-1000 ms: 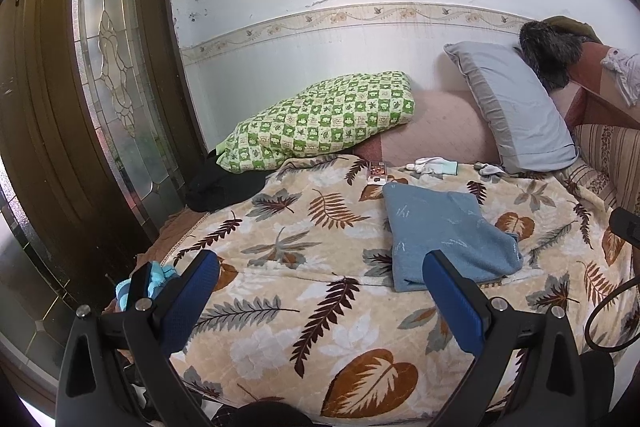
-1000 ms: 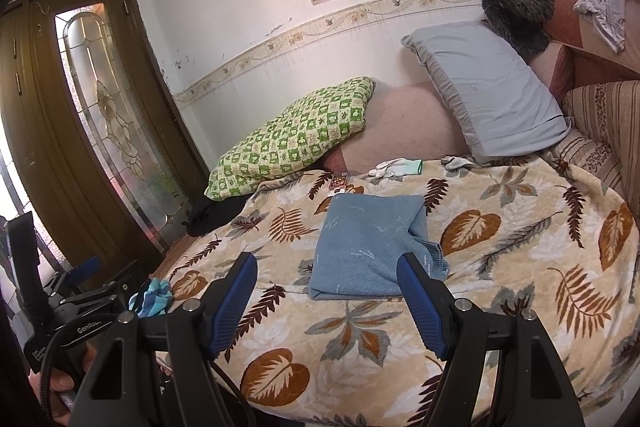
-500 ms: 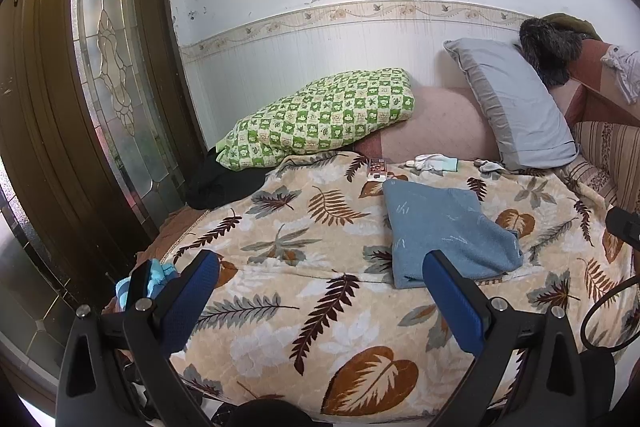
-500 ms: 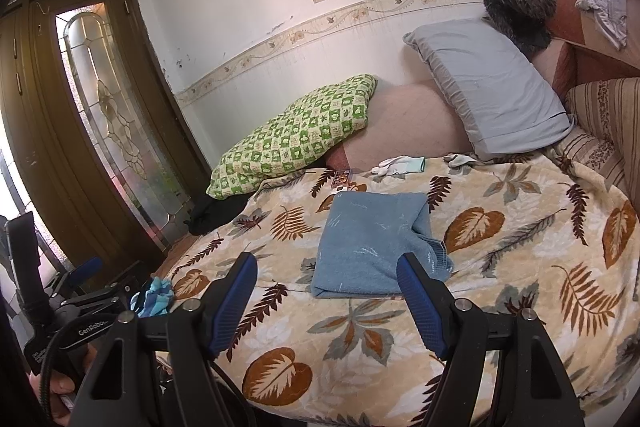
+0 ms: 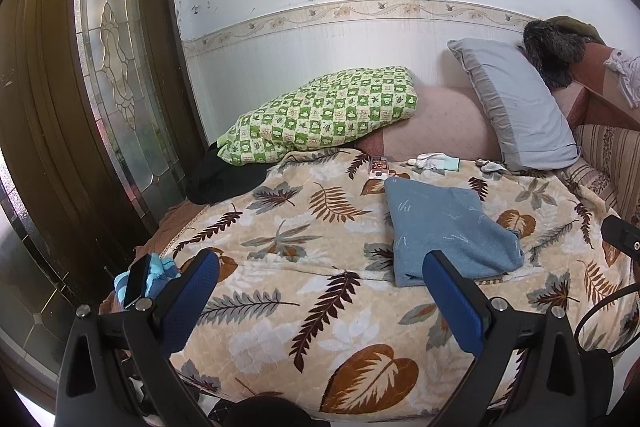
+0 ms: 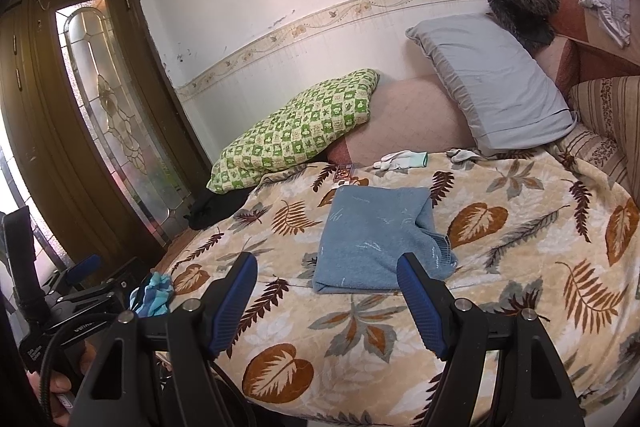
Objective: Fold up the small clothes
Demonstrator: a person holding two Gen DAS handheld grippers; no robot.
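Here, both tongs, left (image 5: 320,285) and right (image 6: 327,277), spread, empty, blue garment (image 6: 378,239) folded, no legible writing.

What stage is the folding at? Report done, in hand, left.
Done: the blue garment lies folded into a compact rectangle on the leaf-print blanket. In hand: nothing; the left gripper and right gripper are both open and empty, short of it. Possibly left: the white glove and a grey scrap near the grey pillow, plus a light-blue bundle at the bed's edge.
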